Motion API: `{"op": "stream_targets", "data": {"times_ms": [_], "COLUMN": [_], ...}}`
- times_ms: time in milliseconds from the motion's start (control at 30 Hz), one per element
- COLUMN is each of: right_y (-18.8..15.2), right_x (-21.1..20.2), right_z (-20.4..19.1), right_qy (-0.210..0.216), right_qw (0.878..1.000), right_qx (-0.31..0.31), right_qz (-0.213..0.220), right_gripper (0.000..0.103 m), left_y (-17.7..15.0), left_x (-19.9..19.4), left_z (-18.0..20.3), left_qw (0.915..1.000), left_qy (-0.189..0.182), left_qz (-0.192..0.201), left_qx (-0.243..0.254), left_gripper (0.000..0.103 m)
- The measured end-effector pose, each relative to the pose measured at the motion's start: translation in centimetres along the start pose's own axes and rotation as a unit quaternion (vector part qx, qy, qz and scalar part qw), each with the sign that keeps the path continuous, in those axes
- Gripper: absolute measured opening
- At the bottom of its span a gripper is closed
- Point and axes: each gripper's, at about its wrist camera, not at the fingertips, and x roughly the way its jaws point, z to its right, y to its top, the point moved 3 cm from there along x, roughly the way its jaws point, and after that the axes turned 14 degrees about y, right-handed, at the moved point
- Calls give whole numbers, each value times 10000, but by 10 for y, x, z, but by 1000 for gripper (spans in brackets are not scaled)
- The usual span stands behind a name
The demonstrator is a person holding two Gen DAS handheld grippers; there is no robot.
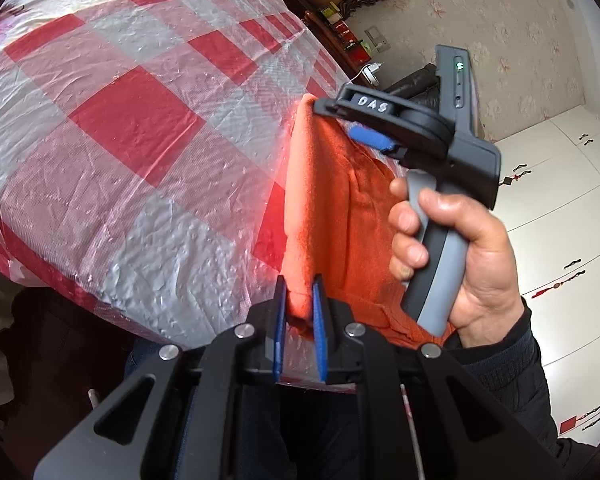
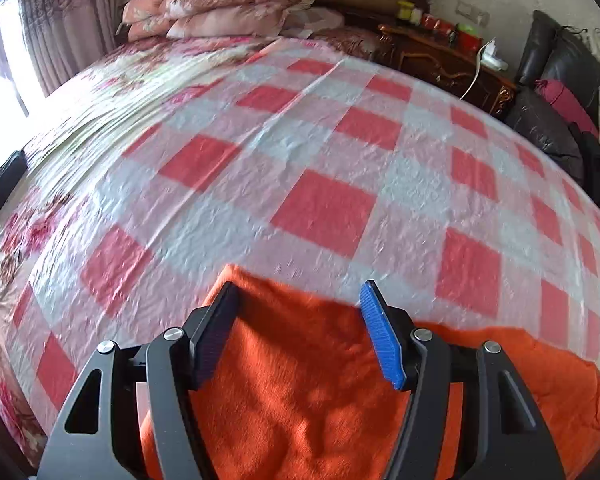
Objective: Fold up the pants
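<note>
Right wrist: right tool [image 2: 300, 336] spread over orange pants [image 2: 300, 400] | left tool [image 1: 300, 320] clamped on pants | checkered bed cover [image 2: 324, 212]

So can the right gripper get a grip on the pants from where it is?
Probably yes: the right gripper is open right over the orange pants, with nothing between its fingers and the cloth.

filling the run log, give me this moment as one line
task: fold pants | left gripper: shut on pants | right gripper: open over pants | pants: edge lifted, rest on bed
</note>
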Motion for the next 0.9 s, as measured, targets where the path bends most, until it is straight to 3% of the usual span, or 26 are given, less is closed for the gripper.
{"op": "stream_targets", "data": {"times_ms": [100,167,200,267,300,333,367,467,567,633,700,733,800,867,900], "right_y": [-6,-25,-36,-62,-73,-84,-93,-110,-112,-113,-113,-114,-115,-116,-115], "right_x": [-30,-58,-69,-93,-100,-104,-103,-95,-95,-92,-91,-90,-91,-91,-90], "right_z": [5,14,20,42,54,66,74,95,101,103,103,101,100,100,100], "right_qy": [26,-156,-243,-519,-631,-733,-819,-742,-659,-627,-652,-682,-711,-711,-724], "right_qw": [9994,9989,9984,9960,9943,9929,9921,9898,9888,9890,9899,9904,9902,9905,9907], "right_qx": [134,216,267,532,689,809,862,1183,1281,1295,1220,1168,1170,1148,1123], "right_qz": [319,398,431,503,507,466,405,285,400,339,313,291,270,268,256], "right_gripper": [60,60,60,61,61,60,59,46,45,45,45,45,45,46,46], "left_y": [-1,0,1,7,14,24,33,63,78,80,78,77,88,103,106], "left_x": [-2,-13,-23,-49,-61,-66,-66,-32,22,52,80,88,100,98,99], "left_z": [1,-1,-2,-1,3,10,20,75,120,140,151,150,136,121,118], "left_qw": [10000,10000,9995,9935,9871,9819,9777,9492,9239,9203,9015,8974,9045,9185,9179], "left_qy": [13,86,242,736,1014,1179,1239,1584,1847,1763,2109,2223,2467,2384,2441], "left_qz": [14,28,204,813,1121,1303,1396,1605,1311,1088,857,749,531,526,525], "left_qx": [13,-42,-9,310,521,707,959,2194,3084,3317,3682,3736,3439,3112,3085], "left_gripper": [14,30,42,42,40,28,25,24,24,28,29,29,28,26,26]}}
